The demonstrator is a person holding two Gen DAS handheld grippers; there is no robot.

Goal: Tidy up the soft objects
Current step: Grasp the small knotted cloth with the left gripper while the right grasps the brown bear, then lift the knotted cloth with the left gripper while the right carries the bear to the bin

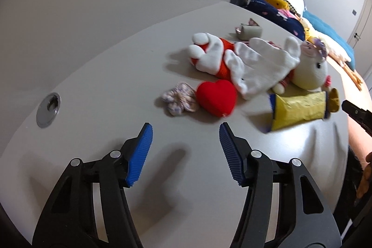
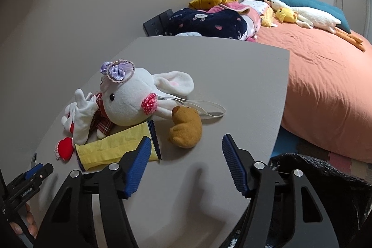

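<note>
Soft toys lie in a heap on the grey table [image 1: 104,76]. In the left wrist view I see a red plush heart [image 1: 216,97], a pale scrunchie [image 1: 179,98], a red and white plush [image 1: 209,55], a white glove puppet [image 1: 258,64], a white bunny [image 1: 311,69] and a yellow packet [image 1: 300,108]. My left gripper [image 1: 186,135] stands open just short of the heart. In the right wrist view the bunny [image 2: 130,99], a brown plush [image 2: 186,127] and the yellow packet [image 2: 116,148] lie ahead. My right gripper [image 2: 184,145] is open, near the brown plush.
A metal cable grommet [image 1: 48,109] sits in the table at the left. A small grey pouch [image 1: 251,31] lies at the back. Beside the table's right edge is a bed [image 2: 325,76] with an orange sheet, a dark blanket [image 2: 209,22], pillows and a goose plush [image 2: 311,15]. A black bag [image 2: 325,178] is below.
</note>
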